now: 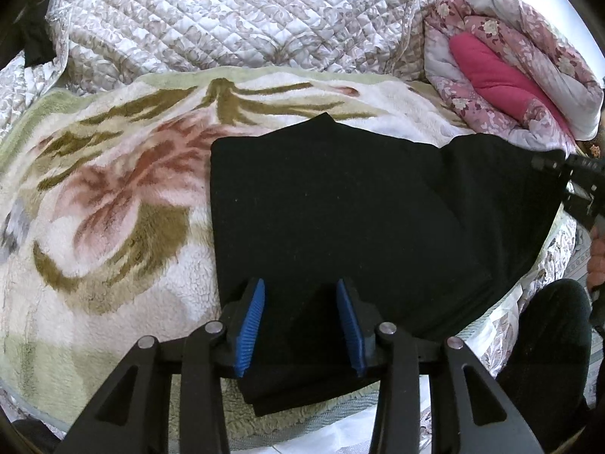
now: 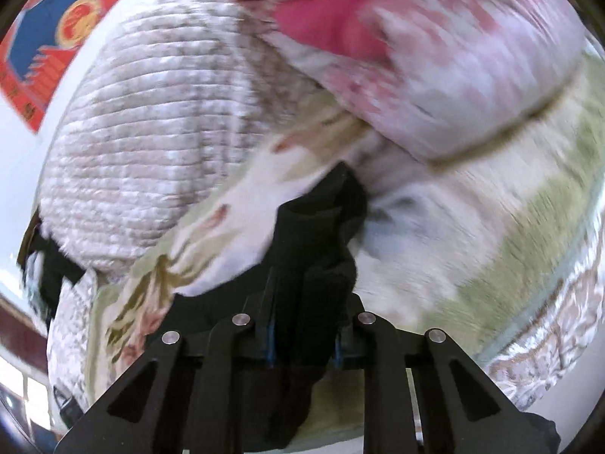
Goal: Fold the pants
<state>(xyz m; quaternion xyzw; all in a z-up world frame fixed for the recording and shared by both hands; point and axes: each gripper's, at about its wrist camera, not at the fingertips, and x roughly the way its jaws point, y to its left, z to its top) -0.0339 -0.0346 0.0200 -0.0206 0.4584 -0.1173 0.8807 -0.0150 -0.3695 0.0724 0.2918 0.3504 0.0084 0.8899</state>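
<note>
Left wrist view: the black pants [image 1: 340,219] lie folded into a broad flat panel on a fleece blanket [image 1: 113,196] with a pink and olive flower print, which covers the bed. The panel sits toward the near edge of the bed, one corner hanging over that edge beneath the left claw [image 1: 300,325]. This claw stands wide, its blue ribbed pads [image 1: 249,329] apart above the cloth with nothing between them. At the panel's right end the fabric rises toward the right claw [image 1: 559,166], seen at the frame's right edge as a dark tip against the cloth. A quilted grey-white coverlet [image 1: 227,19] lies across the far side of the bed, and a rolled pink floral duvet [image 1: 510,87] with a magenta lining sits at the far right corner. No label or writing shows on the pants.

Right wrist view, blurred: the right claw [image 2: 302,340] is narrow, clamped on a bunched fold of the black pants [image 2: 321,234], which stands up between its fingers and hides most of the blue pads. Behind lie the fleece blanket [image 2: 472,246], the quilted coverlet [image 2: 151,151] and the pink duvet [image 2: 435,56]. At the top left corner hangs a red and blue poster [image 2: 49,26] with a round yellow emblem; its small characters cannot be read.
</note>
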